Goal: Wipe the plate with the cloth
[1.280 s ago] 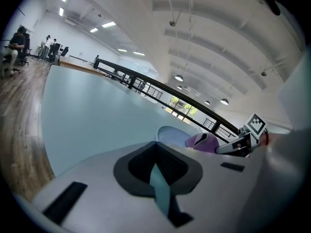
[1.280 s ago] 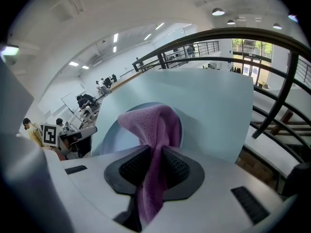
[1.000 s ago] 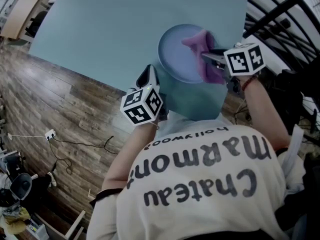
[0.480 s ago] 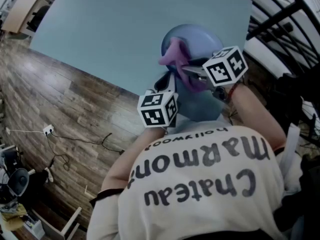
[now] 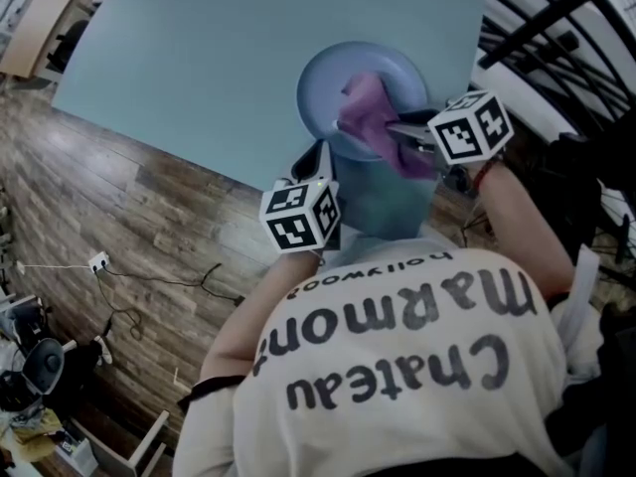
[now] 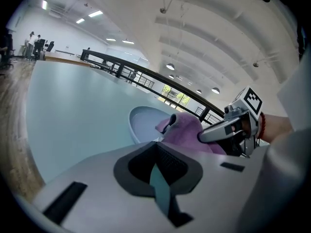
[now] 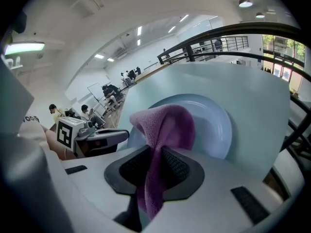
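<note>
A pale blue plate (image 5: 328,82) lies on the teal table (image 5: 199,58) close to its near edge. A purple cloth (image 5: 366,107) is bunched over the plate's middle and right side. My right gripper (image 5: 396,129) comes in from the right and is shut on the cloth (image 7: 163,125), whose tail hangs down between its jaws (image 7: 158,152). My left gripper (image 5: 323,159) is shut with nothing held, its tips just beside the plate's near-left rim (image 6: 141,118). In the left gripper view the jaws (image 6: 156,147) point at the plate, the cloth (image 6: 187,130) and the right gripper (image 6: 228,130).
The table's near edge (image 5: 229,162) runs diagonally just below the plate, with wooden floor (image 5: 119,217) beyond it. Black railings (image 5: 556,18) stand at the right. A socket and cables (image 5: 99,264) lie on the floor at the left.
The right gripper swept the cloth from the plate's right side to its left, then back to the middle. The left gripper moved right, up to the plate's near rim.
</note>
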A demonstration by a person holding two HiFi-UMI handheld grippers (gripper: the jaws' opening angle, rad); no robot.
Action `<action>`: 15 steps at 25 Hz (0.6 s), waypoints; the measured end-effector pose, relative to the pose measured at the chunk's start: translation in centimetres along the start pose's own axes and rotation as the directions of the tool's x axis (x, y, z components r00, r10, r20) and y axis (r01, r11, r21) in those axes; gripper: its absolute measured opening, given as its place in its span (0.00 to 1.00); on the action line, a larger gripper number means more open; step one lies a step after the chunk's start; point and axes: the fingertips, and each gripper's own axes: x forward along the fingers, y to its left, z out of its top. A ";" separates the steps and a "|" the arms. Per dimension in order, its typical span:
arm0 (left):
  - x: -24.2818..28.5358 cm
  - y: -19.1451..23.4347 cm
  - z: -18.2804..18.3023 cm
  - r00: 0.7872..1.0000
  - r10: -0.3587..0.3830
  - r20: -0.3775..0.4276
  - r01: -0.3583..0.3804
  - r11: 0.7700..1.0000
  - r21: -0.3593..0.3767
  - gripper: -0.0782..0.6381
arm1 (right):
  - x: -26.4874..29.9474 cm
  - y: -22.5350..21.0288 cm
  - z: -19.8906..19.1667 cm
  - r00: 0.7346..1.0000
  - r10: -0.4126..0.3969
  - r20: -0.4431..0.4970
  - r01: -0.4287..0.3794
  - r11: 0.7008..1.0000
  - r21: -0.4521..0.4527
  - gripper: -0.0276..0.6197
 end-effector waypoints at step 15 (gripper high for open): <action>-2.6 -1.2 -1.3 0.993 0.114 0.031 -0.112 0.993 -0.041 0.11 | -4.3 -7.9 0.6 0.995 -0.081 0.066 0.078 0.996 0.048 0.18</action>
